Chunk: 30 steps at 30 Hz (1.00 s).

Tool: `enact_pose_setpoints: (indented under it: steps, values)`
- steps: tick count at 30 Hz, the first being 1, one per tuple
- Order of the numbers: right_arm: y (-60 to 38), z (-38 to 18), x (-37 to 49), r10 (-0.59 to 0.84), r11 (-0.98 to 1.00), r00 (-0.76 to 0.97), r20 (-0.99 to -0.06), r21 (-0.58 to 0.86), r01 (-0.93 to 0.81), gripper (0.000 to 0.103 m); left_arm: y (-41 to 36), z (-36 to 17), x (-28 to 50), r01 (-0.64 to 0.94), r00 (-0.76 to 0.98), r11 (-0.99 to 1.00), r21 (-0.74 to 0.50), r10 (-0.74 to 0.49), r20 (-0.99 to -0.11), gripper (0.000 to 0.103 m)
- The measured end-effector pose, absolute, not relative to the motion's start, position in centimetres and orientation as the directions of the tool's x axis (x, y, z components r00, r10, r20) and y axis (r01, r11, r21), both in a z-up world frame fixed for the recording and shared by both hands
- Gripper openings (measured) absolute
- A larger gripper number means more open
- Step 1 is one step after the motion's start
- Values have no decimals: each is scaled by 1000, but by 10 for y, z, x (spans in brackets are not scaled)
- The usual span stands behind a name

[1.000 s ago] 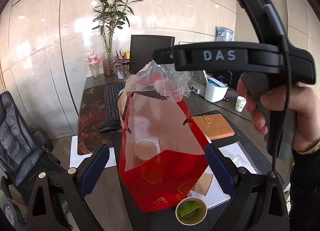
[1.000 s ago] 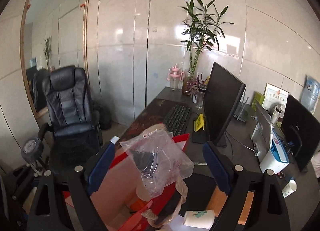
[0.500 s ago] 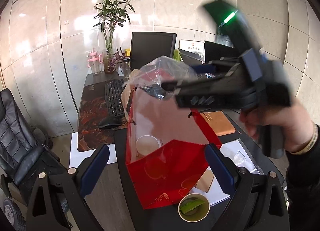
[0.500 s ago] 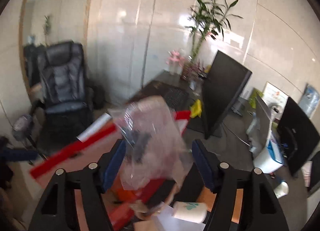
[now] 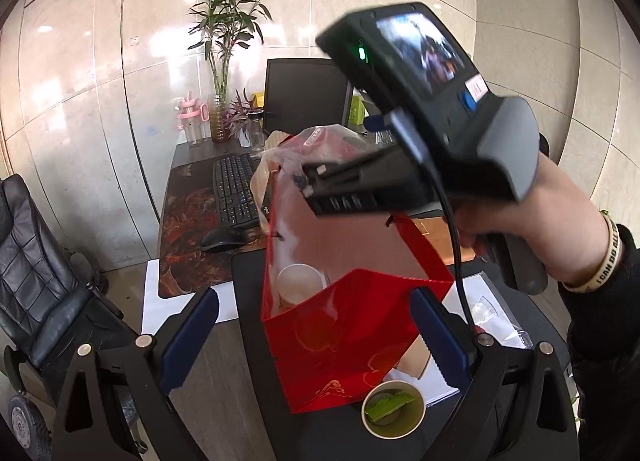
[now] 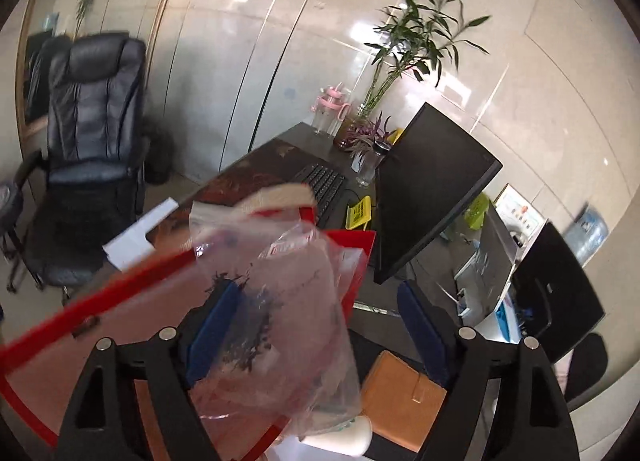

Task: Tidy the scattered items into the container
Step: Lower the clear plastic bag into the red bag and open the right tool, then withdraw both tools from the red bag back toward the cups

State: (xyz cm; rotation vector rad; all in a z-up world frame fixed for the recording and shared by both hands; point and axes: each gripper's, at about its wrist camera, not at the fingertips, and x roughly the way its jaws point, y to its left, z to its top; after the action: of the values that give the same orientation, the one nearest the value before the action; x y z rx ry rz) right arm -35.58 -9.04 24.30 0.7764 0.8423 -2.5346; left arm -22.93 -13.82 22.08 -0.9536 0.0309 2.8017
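Observation:
A red paper bag (image 5: 340,341) stands open on the dark desk, between the wide-apart fingers of my left gripper (image 5: 314,337), which is open and does not press it. A white paper cup (image 5: 300,285) lies inside. My right gripper (image 5: 304,181), held in a person's hand, tilts down over the bag's mouth. A clear plastic bag (image 6: 280,301) with dark bits hangs between the fingers of my right gripper (image 6: 320,325). It drapes over the left finger only, and the jaws are opening. The red rim (image 6: 352,253) lies right behind it.
A paper cup with green leaves (image 5: 394,409) stands just in front of the red bag. A brown notebook (image 6: 404,393) and a tipped white cup (image 6: 340,437) lie to its right. A keyboard (image 5: 234,193), mouse (image 5: 222,239) and monitor (image 5: 304,97) sit behind it, and an office chair (image 5: 36,281) stands at the left.
My right gripper has sunk and rolled, tipping down toward the red bag's mouth, and the plastic bag has come lower with it. The left gripper has kept still.

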Motion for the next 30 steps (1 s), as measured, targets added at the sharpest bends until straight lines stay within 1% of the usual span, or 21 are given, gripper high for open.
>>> enact_pose_setpoints:
  steps: [3, 5, 7, 10, 13, 16, 18, 21, 30]
  values:
    - [-100, 227, -347, -92, -658, -791, -605, -560, 504, 86, -141, 216, -233, -168, -772, -985, -36, 154, -617, 99]
    - [-98, 222, -341, -88, -620, -775, -625, -575, 534, 85, -143, 212, -234, -161, -768, -986, -37, 149, -623, 99]
    - [-88, 233, -337, -144, -658, -773, -618, -524, 541, 85, -149, 210, -233, -150, -770, -987, -53, 150, -620, 99]
    - [-67, 262, -328, -289, -744, -759, -584, -362, 562, 85, -154, 209, -230, -143, -775, -987, -74, 158, -612, 99]
    - [-51, 282, -319, -318, -801, -788, -527, -295, 521, 86, -154, 210, -226, -145, -778, -987, -75, 160, -607, 99]
    - [-45, 289, -314, -332, -815, -778, -533, -254, 522, 86, -150, 213, -223, -142, -785, -987, -68, 155, -600, 99]
    - [-43, 290, -310, -338, -814, -770, -542, -243, 528, 86, -147, 214, -220, -146, -785, -987, -71, 159, -599, 99]
    - [-45, 287, -303, -316, -813, -779, -542, -268, 516, 86, -140, 216, -217, -141, -790, -989, -51, 144, -596, 99]
    - [-43, 291, -293, -337, -816, -765, -549, -236, 528, 86, -134, 222, -211, -95, -797, -995, -25, 91, -597, 102]
